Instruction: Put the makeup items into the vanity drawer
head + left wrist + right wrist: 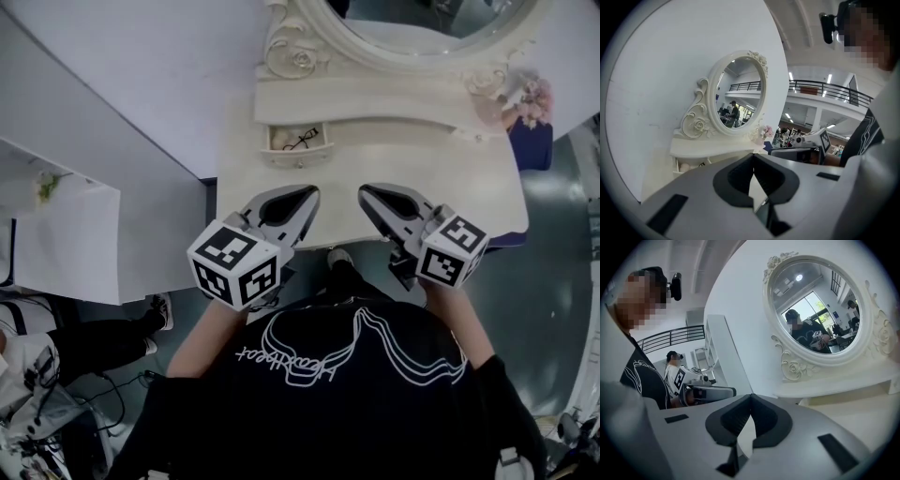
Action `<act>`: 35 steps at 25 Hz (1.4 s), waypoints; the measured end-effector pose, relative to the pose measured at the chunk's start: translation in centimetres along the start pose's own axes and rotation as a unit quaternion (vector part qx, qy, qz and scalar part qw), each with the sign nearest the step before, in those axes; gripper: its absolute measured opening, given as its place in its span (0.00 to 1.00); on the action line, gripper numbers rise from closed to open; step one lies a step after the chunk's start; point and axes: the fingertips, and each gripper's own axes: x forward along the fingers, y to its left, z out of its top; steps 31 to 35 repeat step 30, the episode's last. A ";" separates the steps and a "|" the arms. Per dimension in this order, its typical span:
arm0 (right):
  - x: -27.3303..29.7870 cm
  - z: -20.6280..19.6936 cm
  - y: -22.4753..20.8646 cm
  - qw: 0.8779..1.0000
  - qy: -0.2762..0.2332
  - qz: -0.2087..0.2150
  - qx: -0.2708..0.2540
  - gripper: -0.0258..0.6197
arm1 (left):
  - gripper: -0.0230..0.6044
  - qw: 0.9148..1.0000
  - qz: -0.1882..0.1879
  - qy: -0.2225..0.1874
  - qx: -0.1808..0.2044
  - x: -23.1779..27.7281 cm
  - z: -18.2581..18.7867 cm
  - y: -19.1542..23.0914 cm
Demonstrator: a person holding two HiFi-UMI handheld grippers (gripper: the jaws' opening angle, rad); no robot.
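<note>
**Head view: both tongs shut and empty, drawer standing open**

Head view has the left tongs [310, 194] and the right tongs [367, 191] side by side over the near edge of the table [450, 178]. They are close to the person's body, with their tips pointing toward the far side. Each gripper view shows its jaws pressed together with nothing between them, so neither carries anything.

The drawer [296, 156] is a small one under the shelf below the mirror [422, 28], at the far left of the table, and it is pulled out. Inside lie the makeup items [300, 139]: a thin dark looped piece and something pale beside it, both too small to name. The left gripper view shows the same drawer [686, 165] low on the left, with a pale rounded thing in its mouth.

No makeup shows on the table top, so the loading looks done. Holding both tongs back near the body, well apart from the drawer, fits a pause after the work and keeps them away from the open front. Pushing the drawer in may be the one move left, though the task does not ask for it.

Pink flowers [531, 97] sit at the far right by the mirror's foot, well away from the drawer, and are probably decoration.
</note>
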 end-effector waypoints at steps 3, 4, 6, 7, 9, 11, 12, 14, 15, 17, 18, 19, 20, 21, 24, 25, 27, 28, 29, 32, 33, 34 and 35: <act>-0.3 -0.1 0.5 1.000 -0.006 -0.009 -0.007 0.05 | 0.05 1.000 -0.005 -0.003 -0.003 -0.5 -0.3 -0.5; -0.5 -0.1 0.6 1.000 -0.009 -0.014 -0.010 0.04 | 0.05 1.000 -0.006 -0.003 -0.001 -0.6 -0.3 -0.6; -0.7 -0.1 0.8 1.000 -0.011 -0.023 -0.018 0.04 | 0.05 1.000 -0.007 -0.005 -0.001 -0.9 -0.4 -0.8; -0.8 -0.2 0.8 0.999 -0.012 -0.026 -0.020 0.04 | 0.05 1.000 -0.008 -0.006 -0.001 -1.0 -0.5 -0.8; -0.9 -0.3 1.0 0.999 -0.013 -0.029 -0.019 0.05 | 0.05 1.000 -0.008 -0.007 0.000 -1.2 -0.5 -0.9; -0.9 -0.4 1.1 0.999 -0.013 -0.028 -0.015 0.05 | 0.05 1.000 -0.008 -0.007 0.000 -1.3 -0.5 -1.1; -1.0 -0.5 1.2 0.999 -0.013 -0.027 -0.015 0.04 | 0.05 1.000 -0.008 -0.007 0.001 -1.3 -0.6 -1.2; -1.1 -0.7 1.4 0.999 -0.013 -0.026 -0.016 0.05 | 0.05 1.000 -0.008 -0.007 0.003 -1.4 -0.7 -1.4; -1.1 -0.8 1.5 0.999 -0.013 -0.026 -0.017 0.04 | 0.05 1.000 -0.008 -0.008 0.004 -1.5 -0.7 -1.5; -1.3 -1.0 1.6 0.999 -0.013 -0.027 -0.017 0.05 | 0.05 1.000 -0.008 -0.008 0.005 -1.6 -0.9 -1.6; -1.3 -1.1 1.7 0.999 -0.013 -0.027 -0.017 0.05 | 0.05 1.000 -0.007 -0.008 0.005 -1.6 -1.0 -1.6; -1.3 -1.2 1.8 0.999 -0.013 -0.028 -0.017 0.05 | 0.05 1.000 -0.006 -0.007 0.005 -1.6 -1.1 -1.6; -1.4 -1.3 1.8 0.999 -0.013 -0.028 -0.017 0.04 | 0.05 1.000 -0.006 -0.007 0.006 -1.6 -1.1 -1.6; -1.4 -1.4 1.8 0.999 -0.013 -0.029 -0.017 0.05 | 0.05 1.000 -0.007 -0.006 0.006 -1.6 -1.2 -1.6; -1.5 -1.6 1.9 0.999 -0.013 -0.030 -0.016 0.05 | 0.05 1.000 -0.008 -0.005 0.008 -1.6 -1.3 -1.8; -1.6 -1.6 2.0 0.999 -0.013 -0.030 -0.016 0.05 | 0.05 1.000 -0.008 -0.004 0.008 -1.6 -1.3 -1.8; -1.7 -1.5 2.1 0.999 -0.011 -0.029 -0.016 0.05 | 0.05 1.000 -0.007 -0.003 0.007 -1.6 -1.3 -2.0; -1.8 -1.5 2.1 0.999 -0.011 -0.029 -0.016 0.05 | 0.05 1.000 -0.006 -0.003 0.007 -1.5 -1.3 -2.0; -1.9 -1.5 2.1 0.999 -0.011 -0.029 -0.016 0.05 | 0.05 1.000 -0.006 -0.003 0.007 -1.5 -1.3 -2.1; -2.0 -1.5 2.1 0.999 -0.010 -0.030 -0.016 0.05 | 0.05 1.000 -0.006 -0.002 0.007 -1.5 -1.3 -2.2; -2.0 -1.5 2.1 0.999 -0.010 -0.030 -0.016 0.05 | 0.05 1.000 -0.006 -0.002 0.007 -1.5 -1.3 -2.2; -2.0 -1.5 2.1 0.999 -0.010 -0.030 -0.016 0.05 | 0.05 1.000 -0.006 -0.002 0.007 -1.5 -1.3 -2.2; -2.0 -1.5 2.1 0.999 -0.010 -0.030 -0.016 0.05 | 0.05 1.000 -0.006 -0.002 0.007 -1.5 -1.3 -2.2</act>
